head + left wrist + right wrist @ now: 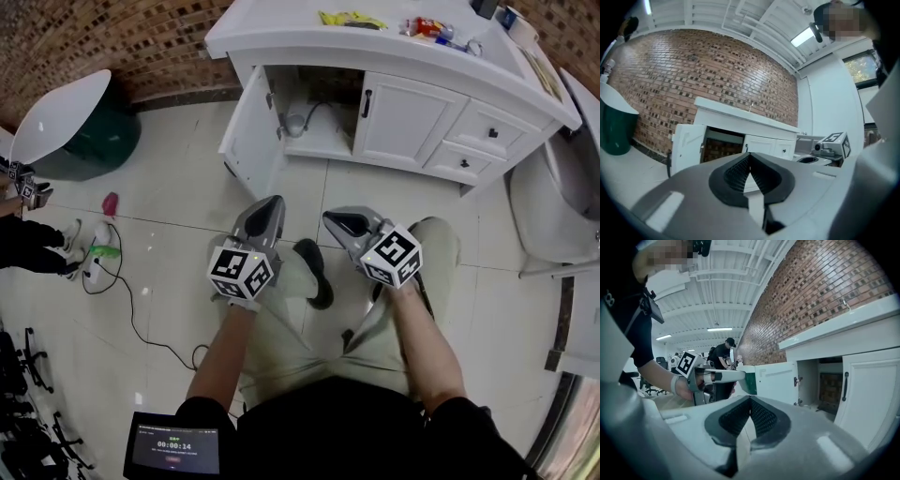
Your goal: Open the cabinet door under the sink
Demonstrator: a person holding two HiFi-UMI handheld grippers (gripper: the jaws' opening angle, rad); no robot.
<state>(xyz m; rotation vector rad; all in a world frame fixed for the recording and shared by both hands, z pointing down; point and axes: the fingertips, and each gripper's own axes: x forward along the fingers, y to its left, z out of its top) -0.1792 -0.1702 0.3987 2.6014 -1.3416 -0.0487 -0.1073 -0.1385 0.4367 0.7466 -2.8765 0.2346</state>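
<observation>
The white sink cabinet [403, 56] stands ahead of me by the brick wall. Its left door [251, 131] is swung wide open, showing the drain pipe [305, 117] and a bare shelf inside. The door beside it [408, 117] is closed, with a black handle [367, 103]. My left gripper [267, 208] is held over the floor, well short of the cabinet, shut with nothing in it. My right gripper [333, 220] is beside it, also shut and empty. The left gripper view shows the open door [686, 147]. The right gripper view shows it [776, 378] too, next to the closed door's handle [844, 386].
A green bin with a white lid [84, 131] stands at the left wall. A green spray bottle [103, 251], a pink item [111, 203] and a black cable [131, 309] lie on the tiles. A toilet [553, 206] is to the right. Another person's legs [33, 246] are at the far left.
</observation>
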